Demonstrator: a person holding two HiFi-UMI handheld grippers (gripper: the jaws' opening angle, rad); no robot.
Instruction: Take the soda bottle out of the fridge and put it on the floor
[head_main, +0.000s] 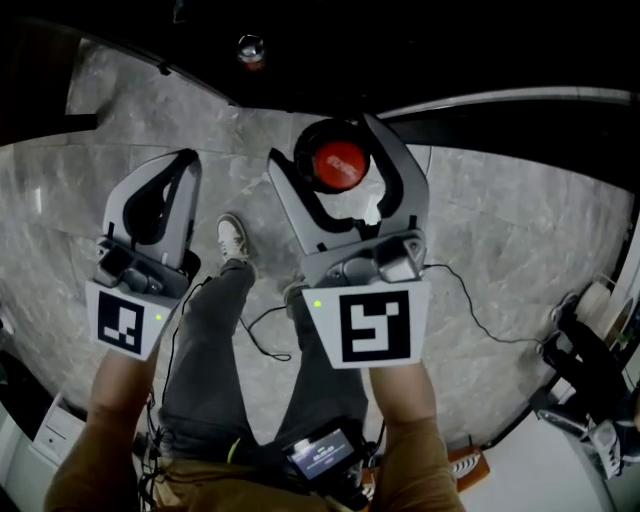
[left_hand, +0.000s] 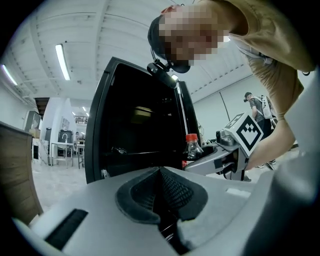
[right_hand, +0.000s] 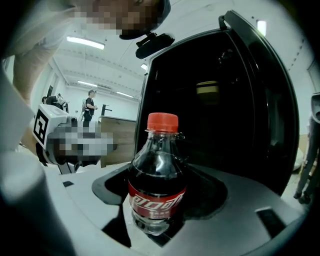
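On the left, the grey left tool with black pads points down over the pale grey stone floor. In the left gripper view the left tool has its two jaws pressed together, and nothing is between them.

Just right of it in the head view are the person's legs in grey trousers and one white shoe on the floor.

Next comes the grey right tool. Its jaws stand one on each side of a small clear plastic soda bottle with a round red cap, seen from above. In the right gripper view the right tool is closed on the soda bottle, holding it low on its body. The bottle stands upright. It is full of dark drink and has a red label with white letters.

The bottle is outside the big black fridge, which stands open and dark just behind it. In the left gripper view the soda bottle shows at the right edge of the fridge. I cannot tell if the bottom of the bottle touches the floor.
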